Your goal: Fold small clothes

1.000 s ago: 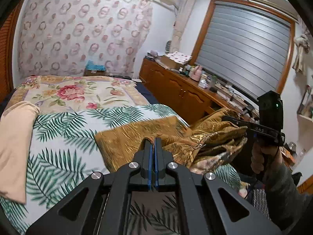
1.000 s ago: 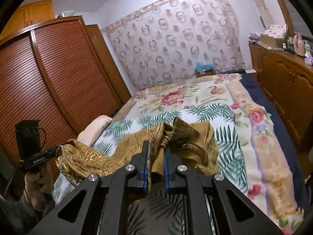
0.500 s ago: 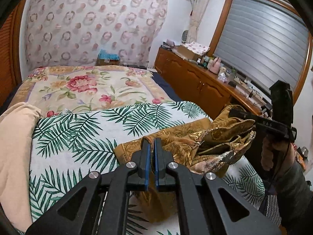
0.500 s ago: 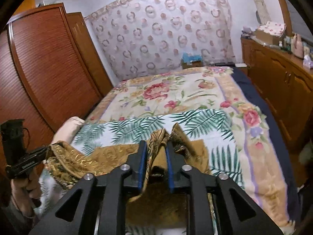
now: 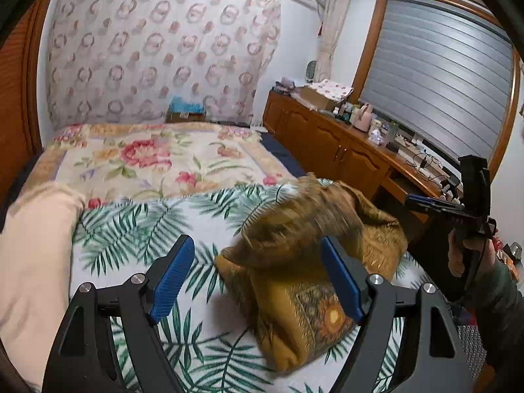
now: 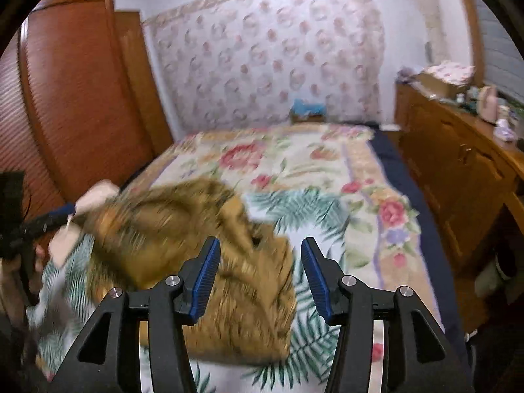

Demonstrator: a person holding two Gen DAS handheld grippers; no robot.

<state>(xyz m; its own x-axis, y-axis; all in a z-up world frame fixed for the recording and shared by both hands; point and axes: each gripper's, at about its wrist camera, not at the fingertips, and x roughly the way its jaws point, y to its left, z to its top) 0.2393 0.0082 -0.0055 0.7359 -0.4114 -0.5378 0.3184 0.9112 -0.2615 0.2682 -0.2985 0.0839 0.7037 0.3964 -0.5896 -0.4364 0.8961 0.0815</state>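
Both grippers, left gripper (image 5: 257,275) and right gripper (image 6: 258,273), have just opened, releasing the gold patterned garment (image 5: 314,255) bunched on the bed (image 5: 137,229); further folding appears outstanding.

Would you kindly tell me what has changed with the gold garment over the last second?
Both grippers let go: the left gripper and right gripper had pinched the gold garment; their jaws have just been opening, and the blurred cloth is dropping onto the palm-leaf bedspread. The beige cloth stayed put.

Right claw (image 6: 258,275) just opening — gold garment (image 6: 196,249) blurred beneath.
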